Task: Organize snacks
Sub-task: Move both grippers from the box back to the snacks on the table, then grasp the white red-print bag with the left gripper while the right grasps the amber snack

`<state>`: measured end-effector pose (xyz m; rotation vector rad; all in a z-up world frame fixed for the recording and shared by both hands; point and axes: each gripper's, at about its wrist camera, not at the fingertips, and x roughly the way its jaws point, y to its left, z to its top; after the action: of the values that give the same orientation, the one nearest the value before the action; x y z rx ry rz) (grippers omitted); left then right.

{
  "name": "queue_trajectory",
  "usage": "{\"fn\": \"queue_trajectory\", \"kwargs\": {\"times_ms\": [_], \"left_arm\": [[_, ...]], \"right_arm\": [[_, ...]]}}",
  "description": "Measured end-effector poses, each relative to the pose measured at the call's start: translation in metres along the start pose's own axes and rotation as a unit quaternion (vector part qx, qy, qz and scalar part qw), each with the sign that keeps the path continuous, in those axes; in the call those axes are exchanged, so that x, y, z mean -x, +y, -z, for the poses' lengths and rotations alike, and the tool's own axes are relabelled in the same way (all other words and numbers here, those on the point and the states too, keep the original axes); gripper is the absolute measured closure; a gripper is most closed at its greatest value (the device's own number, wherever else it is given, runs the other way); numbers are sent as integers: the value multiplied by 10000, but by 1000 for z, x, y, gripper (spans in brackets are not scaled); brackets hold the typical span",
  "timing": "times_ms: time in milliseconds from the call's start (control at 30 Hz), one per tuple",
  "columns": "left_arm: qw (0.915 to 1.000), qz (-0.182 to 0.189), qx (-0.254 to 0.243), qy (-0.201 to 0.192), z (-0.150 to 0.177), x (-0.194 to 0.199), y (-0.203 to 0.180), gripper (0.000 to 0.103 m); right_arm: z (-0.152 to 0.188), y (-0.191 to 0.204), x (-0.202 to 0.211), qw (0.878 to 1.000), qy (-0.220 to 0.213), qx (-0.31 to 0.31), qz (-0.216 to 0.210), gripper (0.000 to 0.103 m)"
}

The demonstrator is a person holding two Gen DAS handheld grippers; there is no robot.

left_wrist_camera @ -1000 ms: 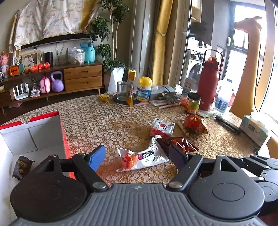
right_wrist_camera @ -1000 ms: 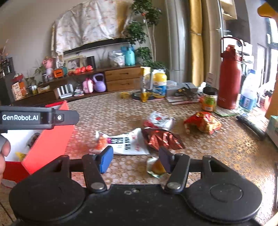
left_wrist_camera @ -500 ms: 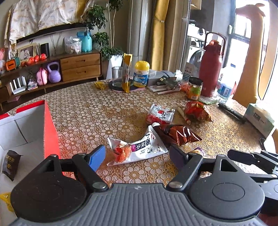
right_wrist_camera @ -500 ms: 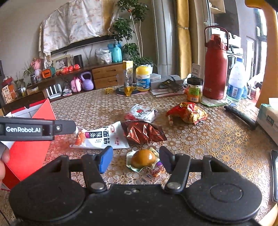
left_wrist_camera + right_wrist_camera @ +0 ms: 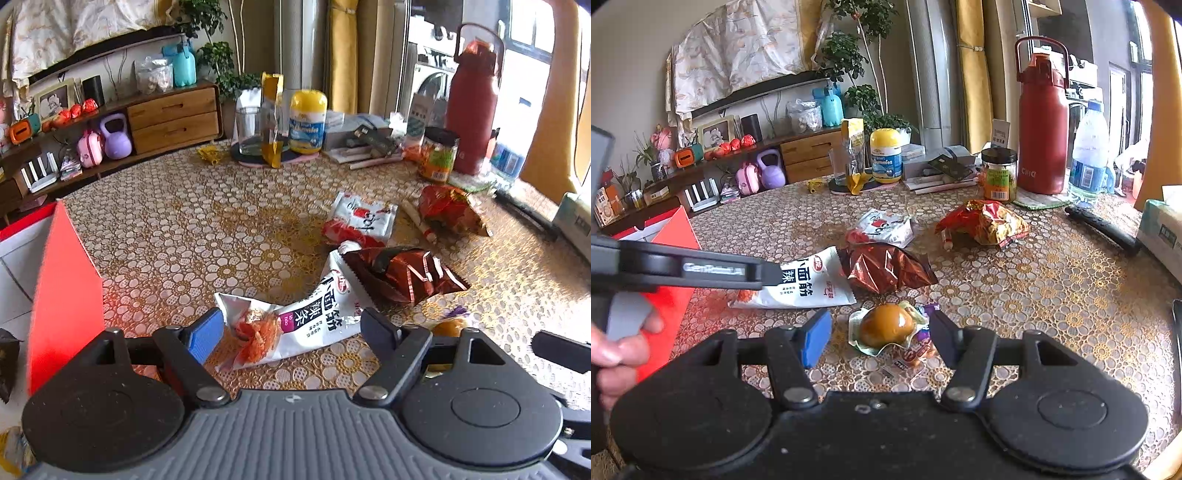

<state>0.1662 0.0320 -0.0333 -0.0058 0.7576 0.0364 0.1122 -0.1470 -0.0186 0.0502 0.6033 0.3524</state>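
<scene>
A white snack packet [image 5: 314, 325] with black lettering and orange contents lies between the opening jaws of the left gripper [image 5: 291, 332], untouched; a wrapped brown bun [image 5: 886, 325] sits between the right gripper's [image 5: 877, 338] parted jaws; gold-patterned tabletop [image 5: 184, 229]; red box [image 5: 66, 295] left of it.

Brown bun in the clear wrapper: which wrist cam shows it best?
Right wrist view. The brown bun lies unobstructed on the table between the open right gripper fingers. In the left wrist view only an orange sliver shows behind the left gripper finger.
</scene>
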Motion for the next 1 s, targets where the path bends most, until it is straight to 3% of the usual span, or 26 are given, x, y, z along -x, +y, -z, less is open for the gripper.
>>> {"fn": "queue_trajectory", "kwargs": {"times_ms": [267, 667, 733, 867, 1000], "left_arm": [[9994, -266, 16, 232, -4, -33, 0, 17], [9994, -58, 323, 141, 2, -49, 3, 17], [9996, -67, 273, 75, 4, -47, 2, 21], [9990, -26, 448, -39, 4, -41, 8, 44], [9991, 68, 420, -92, 6, -39, 8, 51]], "right_arm": [[2, -4, -6, 9999, 41, -74, -73, 44], [4, -6, -14, 9999, 95, -80, -80, 44], [4, -6, -16, 9999, 106, -60, -69, 44], [5, -5, -23, 9999, 137, 18, -17, 44], [5, -4, -32, 9998, 180, 100, 23, 44]]}}
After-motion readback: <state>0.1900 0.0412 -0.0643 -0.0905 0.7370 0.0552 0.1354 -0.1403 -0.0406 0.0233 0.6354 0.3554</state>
